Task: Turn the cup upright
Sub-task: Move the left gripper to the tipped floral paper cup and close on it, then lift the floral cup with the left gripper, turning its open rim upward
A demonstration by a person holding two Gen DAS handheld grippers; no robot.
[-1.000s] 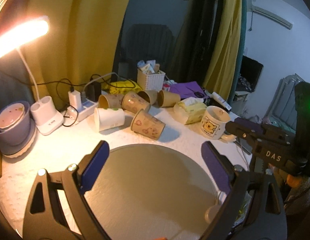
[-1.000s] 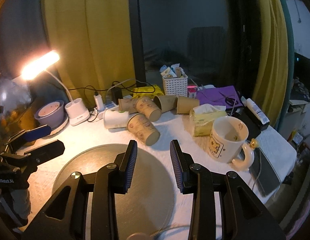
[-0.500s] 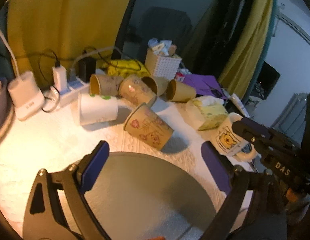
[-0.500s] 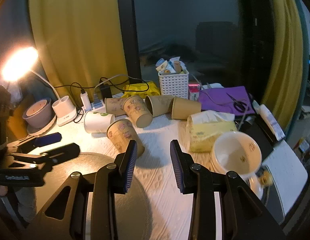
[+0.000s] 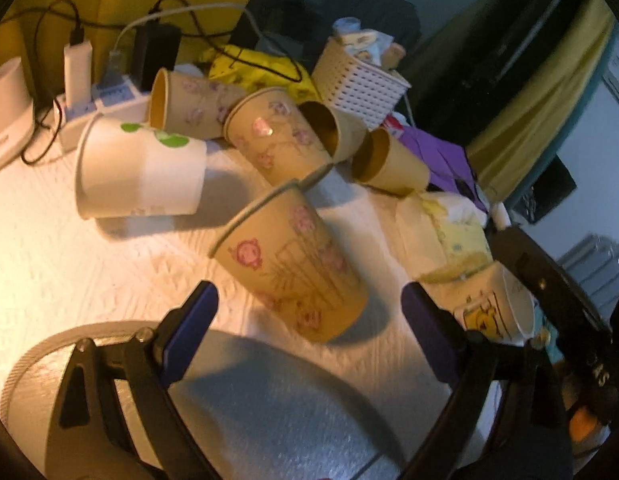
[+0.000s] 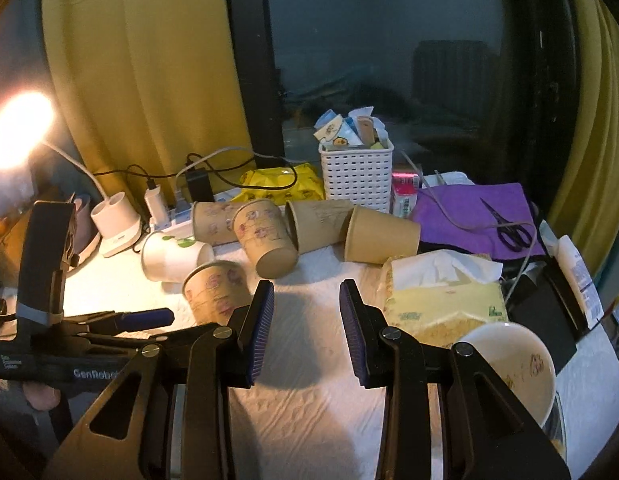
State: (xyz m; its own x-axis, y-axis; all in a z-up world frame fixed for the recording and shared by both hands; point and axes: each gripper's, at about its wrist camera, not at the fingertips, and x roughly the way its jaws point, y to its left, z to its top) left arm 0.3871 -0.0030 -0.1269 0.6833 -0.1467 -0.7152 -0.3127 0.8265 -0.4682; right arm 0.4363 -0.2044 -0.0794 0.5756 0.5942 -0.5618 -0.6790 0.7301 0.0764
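A tan paper cup with pink prints (image 5: 293,268) lies on its side on the white cloth, nearest of several tipped cups; it also shows in the right wrist view (image 6: 217,292). My left gripper (image 5: 309,320) is open, its blue pads either side of the cup's base end, not touching. Behind lie a white cup with green spots (image 5: 137,172), another printed cup (image 5: 273,140) and plain brown cups (image 5: 389,162). My right gripper (image 6: 305,328) is open and empty, just right of the near cup.
A yellow tissue pack (image 6: 441,300) and a white bear mug (image 6: 513,364) sit at the right. A white basket (image 6: 355,176), power strip with chargers (image 5: 97,100) and purple cloth with scissors (image 6: 481,216) stand behind. A grey round mat (image 5: 229,408) lies near.
Both grippers have moved forward towards the cups. The left gripper now frames the near printed cup. The right gripper has closed in on the cup's right side.
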